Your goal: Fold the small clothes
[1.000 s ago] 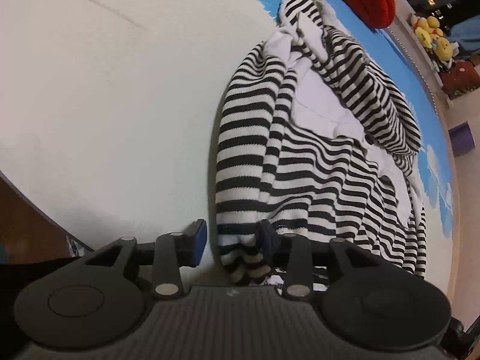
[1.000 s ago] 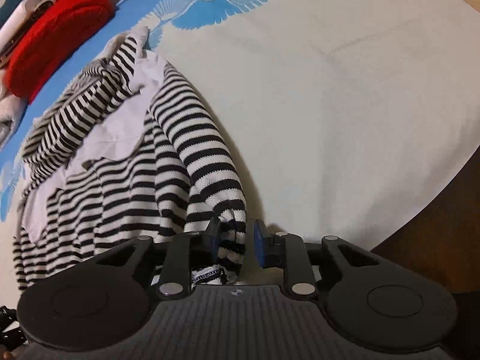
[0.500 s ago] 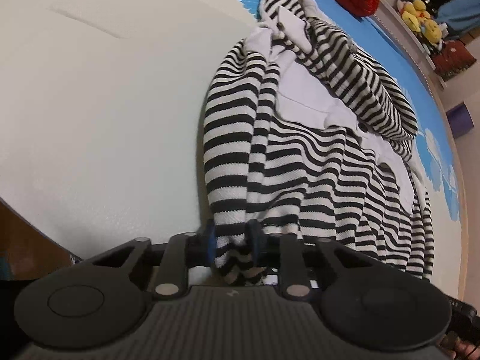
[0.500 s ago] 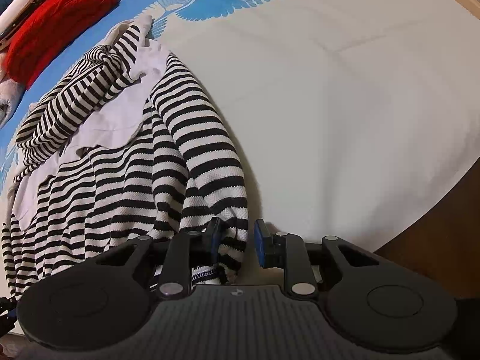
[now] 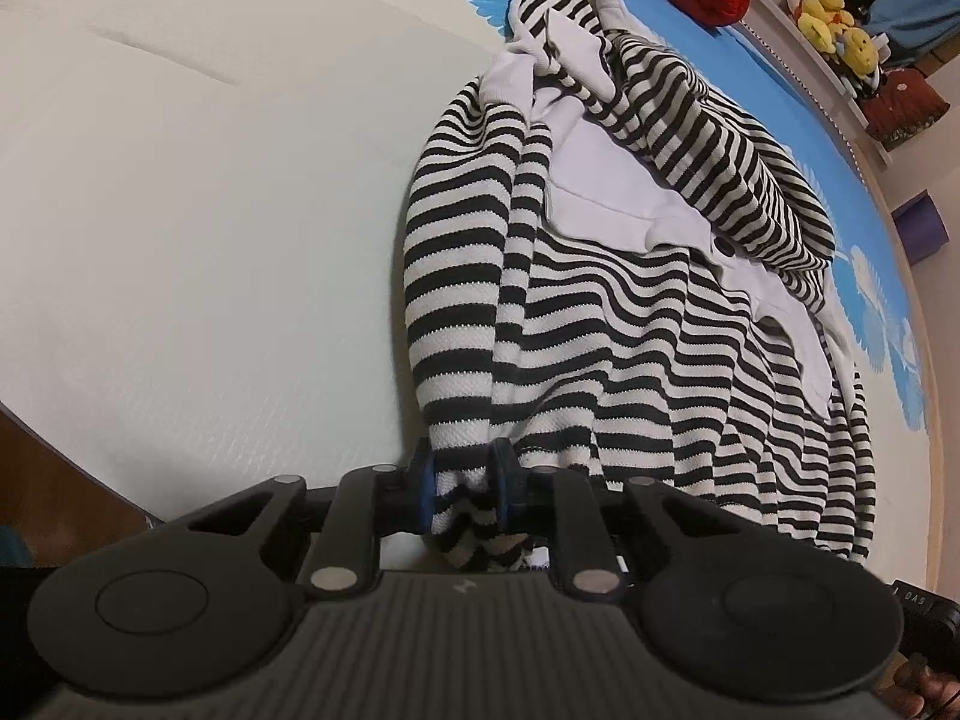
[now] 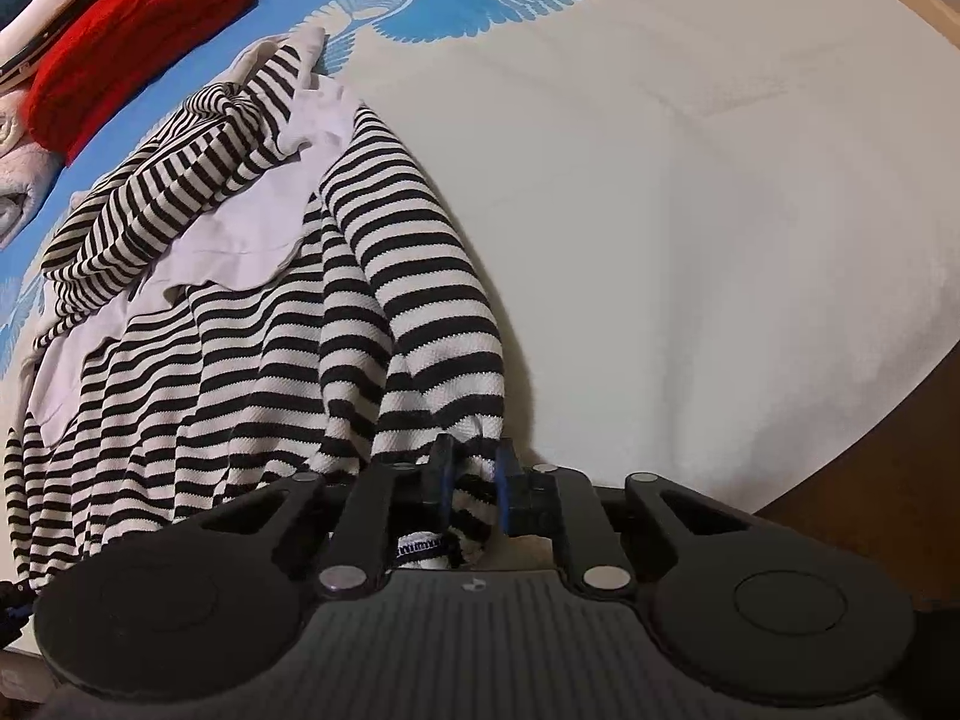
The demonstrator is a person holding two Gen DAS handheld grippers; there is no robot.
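Knit-wise the striped top (image 5: 600, 324) looked soft, light and floppy, so hem corners made sense: left gripper (image 5: 462, 489) clamped one, right gripper (image 6: 474, 489) was closing on the other.

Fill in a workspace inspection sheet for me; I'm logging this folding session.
Surface: white bedcover with blue print.
Job's things: striped top, rumpled, near edge pinched at two points.
Clutter: red garment, pale folded cloth.
Grippers: left gripper shut on striped top; right gripper closing on its hem.
Cables: nothing seen.
Surroundings: yellow plush toys on a shelf.
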